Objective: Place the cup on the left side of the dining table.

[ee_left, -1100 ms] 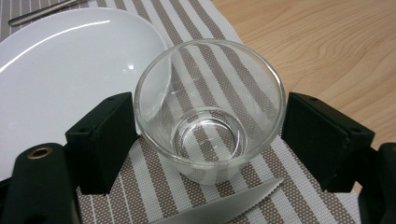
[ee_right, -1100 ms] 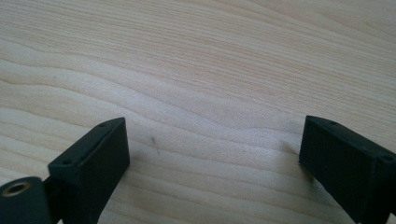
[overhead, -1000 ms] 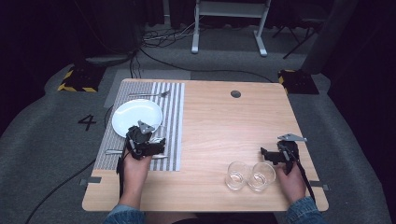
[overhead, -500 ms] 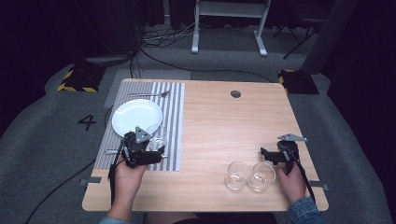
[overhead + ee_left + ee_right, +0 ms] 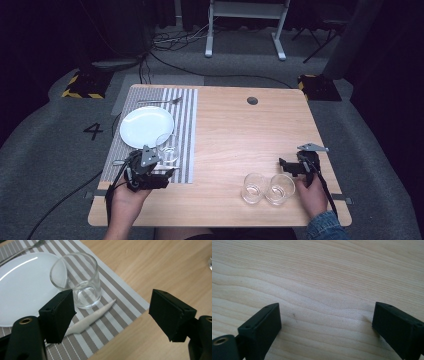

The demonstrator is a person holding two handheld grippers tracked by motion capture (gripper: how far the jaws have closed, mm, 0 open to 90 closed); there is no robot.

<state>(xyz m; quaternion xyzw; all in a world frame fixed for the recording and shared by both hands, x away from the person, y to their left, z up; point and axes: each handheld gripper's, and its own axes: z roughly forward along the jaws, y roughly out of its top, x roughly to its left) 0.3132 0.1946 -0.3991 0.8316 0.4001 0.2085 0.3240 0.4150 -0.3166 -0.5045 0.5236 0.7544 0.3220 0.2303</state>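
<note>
Wooden desk, dark room | striped mat at left edge holds plate, glass upright beside it, likely a place setting | left gripper spread wide, empty, just short of glass | right gripper wide, empty, near right edge | two glasses at front edge, probably waiting.

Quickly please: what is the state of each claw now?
Left claw: open, holding nothing.
Right claw: open, holding nothing.
</note>
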